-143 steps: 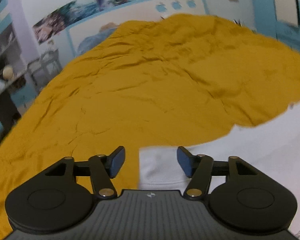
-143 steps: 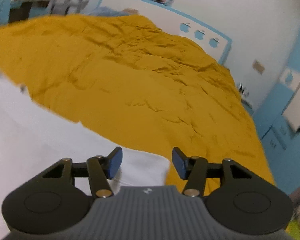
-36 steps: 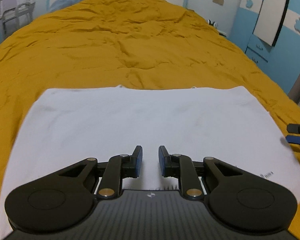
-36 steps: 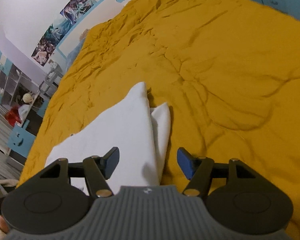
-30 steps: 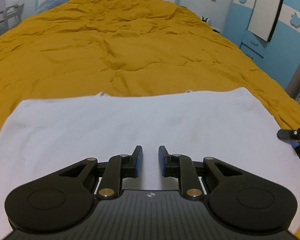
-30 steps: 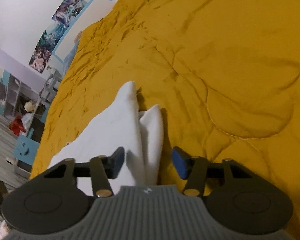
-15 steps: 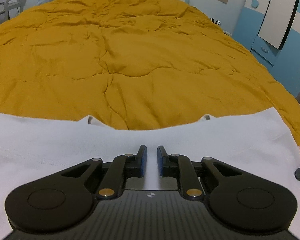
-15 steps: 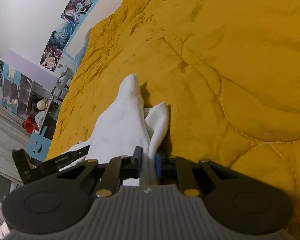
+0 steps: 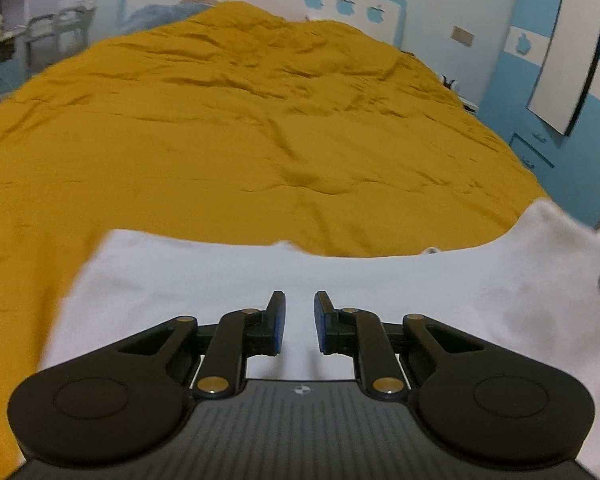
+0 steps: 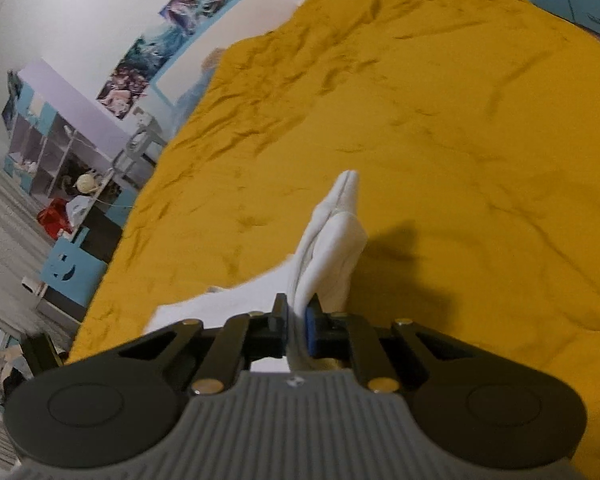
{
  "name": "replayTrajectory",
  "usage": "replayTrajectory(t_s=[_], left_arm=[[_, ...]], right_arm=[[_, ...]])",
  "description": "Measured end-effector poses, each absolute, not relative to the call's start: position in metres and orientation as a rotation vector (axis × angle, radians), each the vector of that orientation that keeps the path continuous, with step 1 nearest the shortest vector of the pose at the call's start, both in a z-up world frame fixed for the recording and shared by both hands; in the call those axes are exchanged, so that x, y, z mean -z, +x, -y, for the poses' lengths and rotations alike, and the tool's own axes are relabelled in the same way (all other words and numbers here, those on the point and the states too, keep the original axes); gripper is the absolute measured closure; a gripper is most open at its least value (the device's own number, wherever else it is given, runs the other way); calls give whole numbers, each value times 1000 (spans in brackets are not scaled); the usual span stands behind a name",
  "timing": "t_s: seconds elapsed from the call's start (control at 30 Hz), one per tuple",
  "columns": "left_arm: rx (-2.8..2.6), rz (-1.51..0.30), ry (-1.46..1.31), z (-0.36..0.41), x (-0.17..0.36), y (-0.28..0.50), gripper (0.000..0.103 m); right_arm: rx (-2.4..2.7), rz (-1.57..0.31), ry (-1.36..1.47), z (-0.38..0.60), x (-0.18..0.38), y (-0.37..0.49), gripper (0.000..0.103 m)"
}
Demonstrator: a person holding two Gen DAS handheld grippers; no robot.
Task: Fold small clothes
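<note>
A white garment point(image 9: 380, 280) lies across the near part of a mustard-yellow bedspread point(image 9: 240, 120). My left gripper point(image 9: 300, 322) hovers over its middle, jaws nearly closed with a narrow gap and nothing visibly between them. My right gripper point(image 10: 297, 326) is shut on the garment's right end point(image 10: 332, 240), which stands up in a bunched fold above the bedspread point(image 10: 460, 120). The lifted end also shows at the right edge of the left wrist view point(image 9: 560, 232).
A headboard with apple stickers point(image 9: 344, 4) is at the far end. Blue cabinets point(image 9: 560, 100) stand to the right. A shelf unit with toys point(image 10: 60, 152) and a blue chair point(image 10: 70, 268) stand left of the bed.
My right gripper has closed on the garment's right end and lifted it. My left gripper has stayed over the garment's middle with its jaws slightly wider apart.
</note>
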State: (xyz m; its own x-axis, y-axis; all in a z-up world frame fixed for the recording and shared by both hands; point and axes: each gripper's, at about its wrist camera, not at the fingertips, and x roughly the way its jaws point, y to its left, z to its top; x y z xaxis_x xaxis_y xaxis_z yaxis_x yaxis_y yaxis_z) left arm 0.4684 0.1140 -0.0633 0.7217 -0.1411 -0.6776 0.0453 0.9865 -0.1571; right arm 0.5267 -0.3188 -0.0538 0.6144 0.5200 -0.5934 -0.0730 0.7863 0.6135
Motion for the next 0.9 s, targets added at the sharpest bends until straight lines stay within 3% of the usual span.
replayTrajectory(t_s=[0.33, 0.67, 0.9], left_arm=[[-2, -743, -244, -201, 54, 412, 84], [-34, -738, -388, -262, 67, 393, 84], [-46, -727, -450, -294, 78, 388, 84]], right_arm=[[-438, -910, 528, 181, 3, 542, 100], [-453, -1004, 460, 33, 24, 553, 100], [-414, -896, 418, -37, 25, 553, 100]])
